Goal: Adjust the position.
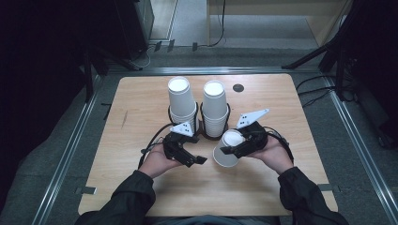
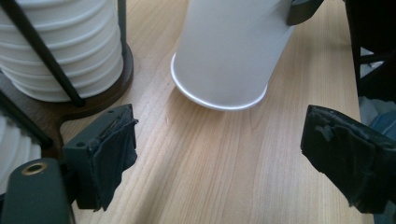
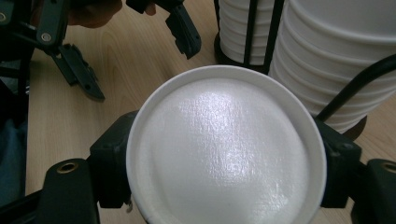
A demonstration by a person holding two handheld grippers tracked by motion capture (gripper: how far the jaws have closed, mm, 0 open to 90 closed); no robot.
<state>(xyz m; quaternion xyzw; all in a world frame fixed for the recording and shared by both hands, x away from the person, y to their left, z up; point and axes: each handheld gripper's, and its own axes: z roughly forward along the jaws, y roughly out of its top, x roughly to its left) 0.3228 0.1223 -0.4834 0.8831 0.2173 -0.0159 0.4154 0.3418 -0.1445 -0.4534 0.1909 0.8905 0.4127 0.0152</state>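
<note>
Your right gripper [image 1: 231, 149] pinches the paper cup [image 1: 227, 148] upside down, just above the table [image 1: 141, 187] near the cup stacks [image 1: 215, 110]; your left gripper [image 1: 195, 161] is spread and empty; the cup is light and squashy; hold its sides softly.

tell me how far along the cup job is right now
Done, it seems: one paper cup is off the stacks, upside down and tilted, clamped near its base by the right gripper. In hand: the left gripper stands open and empty beside it. Left: two tall stacks of cups remain in the wire holder; where the single cup goes I cannot tell.
</note>
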